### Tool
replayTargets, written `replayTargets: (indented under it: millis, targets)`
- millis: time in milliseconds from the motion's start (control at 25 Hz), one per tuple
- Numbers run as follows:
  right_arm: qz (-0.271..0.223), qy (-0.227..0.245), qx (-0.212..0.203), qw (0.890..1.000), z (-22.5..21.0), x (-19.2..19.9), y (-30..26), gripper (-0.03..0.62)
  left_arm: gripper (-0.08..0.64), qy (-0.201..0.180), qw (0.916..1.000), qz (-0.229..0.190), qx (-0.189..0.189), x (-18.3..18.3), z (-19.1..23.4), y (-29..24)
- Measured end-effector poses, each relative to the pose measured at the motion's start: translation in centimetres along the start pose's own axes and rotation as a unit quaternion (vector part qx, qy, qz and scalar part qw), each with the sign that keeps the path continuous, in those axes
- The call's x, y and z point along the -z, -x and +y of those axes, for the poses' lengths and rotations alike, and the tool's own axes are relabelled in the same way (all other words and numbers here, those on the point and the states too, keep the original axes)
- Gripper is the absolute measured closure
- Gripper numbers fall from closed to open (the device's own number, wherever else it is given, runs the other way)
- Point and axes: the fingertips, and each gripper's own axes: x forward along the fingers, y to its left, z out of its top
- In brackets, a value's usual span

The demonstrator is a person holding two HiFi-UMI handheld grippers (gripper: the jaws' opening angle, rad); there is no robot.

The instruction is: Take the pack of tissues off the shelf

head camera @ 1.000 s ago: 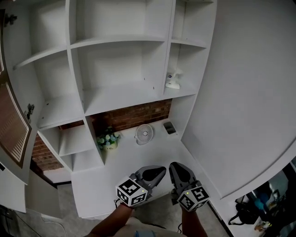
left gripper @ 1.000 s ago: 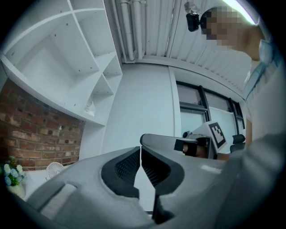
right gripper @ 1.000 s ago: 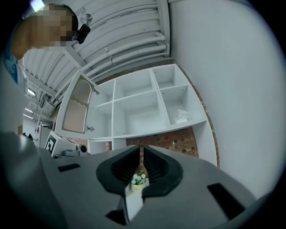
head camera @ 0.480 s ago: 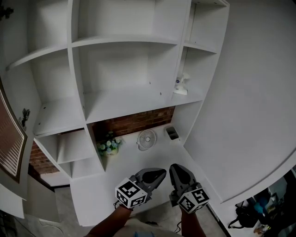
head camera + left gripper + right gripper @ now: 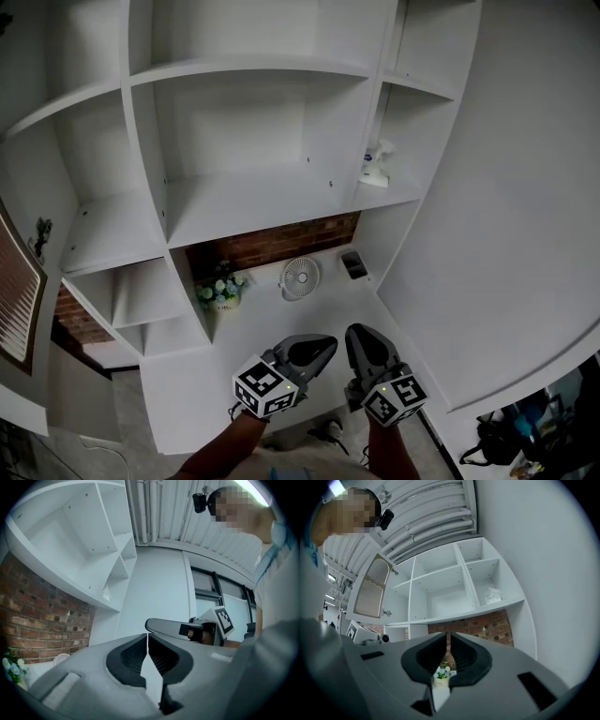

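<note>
Where a tall white shelf unit (image 5: 253, 187) fills the far wall above a white counter (image 5: 234, 375), two grippers hover side by side at the near edge. The left gripper (image 5: 328, 343) and right gripper (image 5: 360, 332) each have their jaws closed together with nothing between them. Well beyond them, higher and to the right, the pack of tissues (image 5: 376, 167) rests on a narrow right-hand shelf. It is small and white, with a tuft rising from its top.
</note>
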Motion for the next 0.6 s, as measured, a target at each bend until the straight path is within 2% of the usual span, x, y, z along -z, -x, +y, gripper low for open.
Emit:
replayTargets:
  millis: [600]
  targets:
    - [0.012,-0.014,-0.072,0.997,-8.4,-1.1,-3.9,0.565,0.546,-0.001,0.9982,-0.013,-0.059,-0.8,5.2,-8.4]
